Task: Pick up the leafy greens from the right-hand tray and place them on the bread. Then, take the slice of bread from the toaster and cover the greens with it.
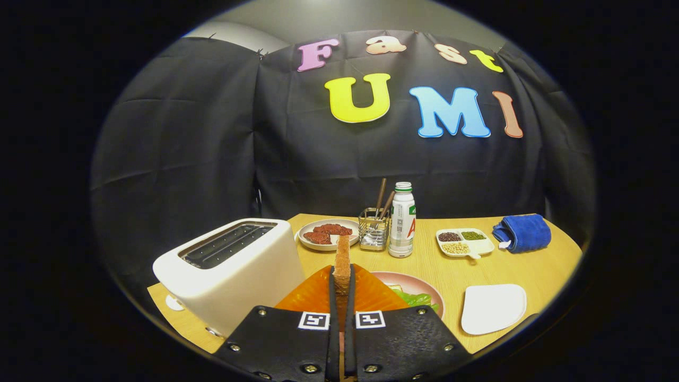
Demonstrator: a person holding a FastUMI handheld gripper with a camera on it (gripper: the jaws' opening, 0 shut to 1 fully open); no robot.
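Observation:
My gripper [342, 284] is shut on a slice of bread [342, 262], held upright and edge-on between the fingers, above the table. Just behind and below the fingers lies a pink plate [424, 286] with leafy greens [416, 298] on it; whatever lies under the greens is hidden. To the left of the fingers stands the white toaster [233, 270], its slots dark. An orange ribbed thing [313, 294] shows on both sides of the fingers, right below the slice.
A plate of reddish meat slices [329, 233], a wire holder with utensils [374, 229] and a white bottle [402, 227] stand beyond the slice. Farther right are a divided dish of beans [464, 242], a blue cloth [522, 232] and a white tray [493, 307].

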